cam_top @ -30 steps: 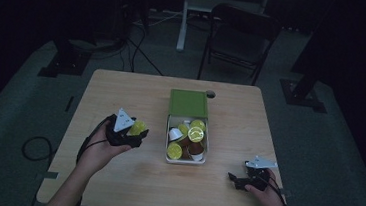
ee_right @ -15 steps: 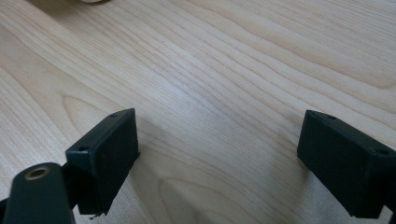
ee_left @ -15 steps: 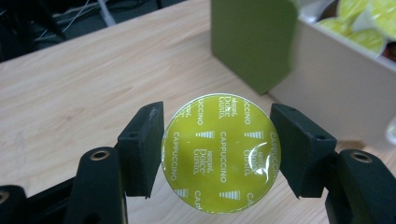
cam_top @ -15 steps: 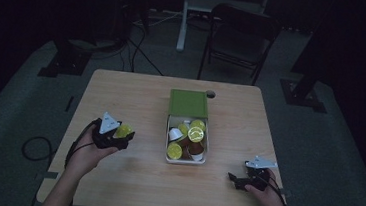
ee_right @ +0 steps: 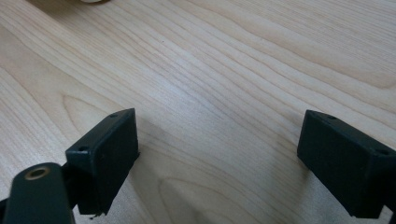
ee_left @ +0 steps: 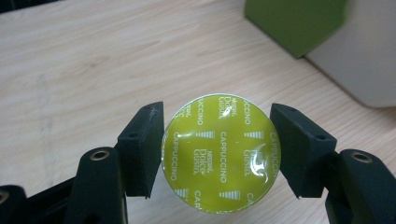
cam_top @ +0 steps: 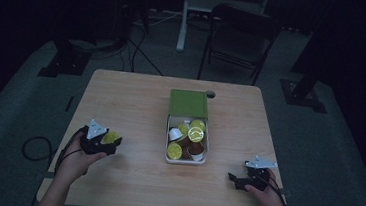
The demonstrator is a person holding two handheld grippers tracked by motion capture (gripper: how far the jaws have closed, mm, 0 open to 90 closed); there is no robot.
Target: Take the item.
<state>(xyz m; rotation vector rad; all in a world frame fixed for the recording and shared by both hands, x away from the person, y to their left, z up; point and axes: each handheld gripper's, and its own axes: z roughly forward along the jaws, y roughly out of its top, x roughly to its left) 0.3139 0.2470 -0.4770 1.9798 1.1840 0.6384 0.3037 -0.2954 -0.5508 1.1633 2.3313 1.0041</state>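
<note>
My left gripper (cam_top: 111, 140) is shut on a yellow-green coffee capsule (ee_left: 219, 151) with "Cappuccino" printed on its foil lid; both pads press its rim just above the wooden table (cam_top: 135, 104). The same capsule (cam_top: 111, 137) sits at the table's left in the high view. An open white box (cam_top: 185, 161) with a green lid (cam_top: 188, 103) holds several capsules in the table's middle. My right gripper (cam_top: 232, 179) rests low near the front right edge, and in the right gripper view its jaws (ee_right: 219, 161) stand wide open over bare wood.
A folding chair (cam_top: 239, 35) and stand legs sit on the dark floor beyond the table's far edge. A cable (cam_top: 34, 147) loops on the floor left of the table. Bare wood lies between the box and each gripper.
My left gripper has carried the capsule left and toward the front edge, away from the box, and sunk closer to the tabletop. The right gripper has stayed put.
</note>
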